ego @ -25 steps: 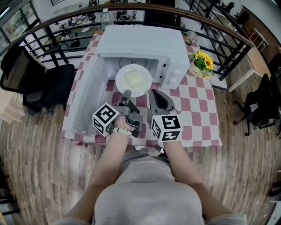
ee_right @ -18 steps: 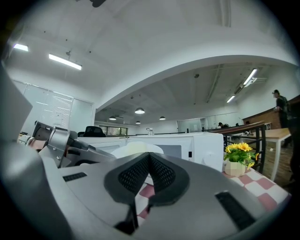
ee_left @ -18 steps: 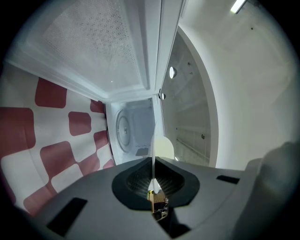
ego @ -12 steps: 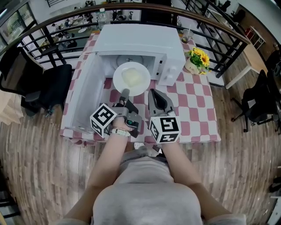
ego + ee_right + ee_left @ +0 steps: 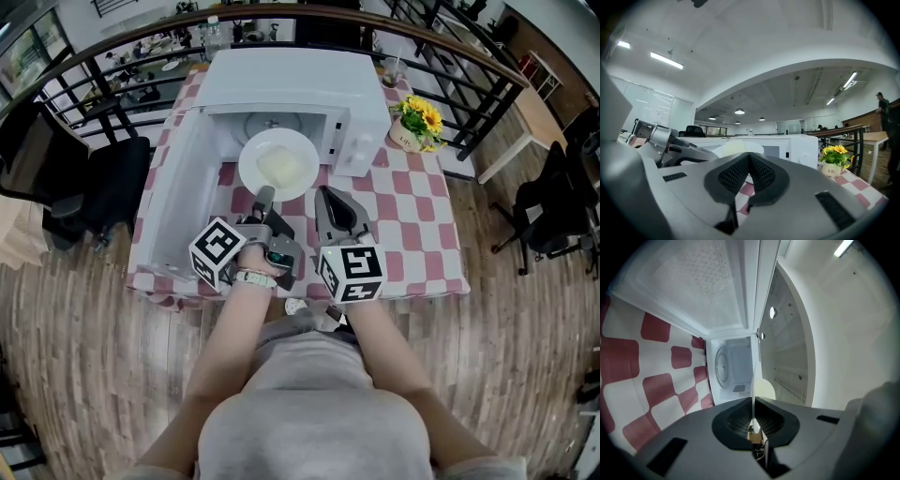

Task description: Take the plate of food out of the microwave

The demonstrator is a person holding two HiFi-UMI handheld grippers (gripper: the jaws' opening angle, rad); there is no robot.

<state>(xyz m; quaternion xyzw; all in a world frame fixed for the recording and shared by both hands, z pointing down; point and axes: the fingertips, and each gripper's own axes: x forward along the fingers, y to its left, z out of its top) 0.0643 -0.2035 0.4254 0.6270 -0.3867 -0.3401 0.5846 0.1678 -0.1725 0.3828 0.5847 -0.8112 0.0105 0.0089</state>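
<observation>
Door: the open door [image 5: 176,202] stands out at the left, just beside the left hand-held gripper [image 5: 264,196]. A drift that way could bump the plate or the marker cube against it.

Left grip: the jaws are pinched together on the near rim of the plate [image 5: 278,164]. In its own view the rim runs edge-on straight between the pads. It's a one-edge hold on a thin lip, so the far side can sag or the rim can slide out.

Plate: it sits at the mouth of the microwave [image 5: 295,94], partly out over the counter [image 5: 412,216]. If it dips, the far edge could catch the cavity sill.

Food: a pale mound [image 5: 281,167] lies mid-plate. It looks soft, so a tilt or a jerk could send it sliding off.

Right hand-held gripper [image 5: 328,199]: the jaws are together with nothing between them. It hovers just right of the plate and gives it no support, so all the weight hangs on the left grip.

Flower pot [image 5: 415,127]: it stands well apart at the right. I'd judge it at risk only on a wide swing.
</observation>
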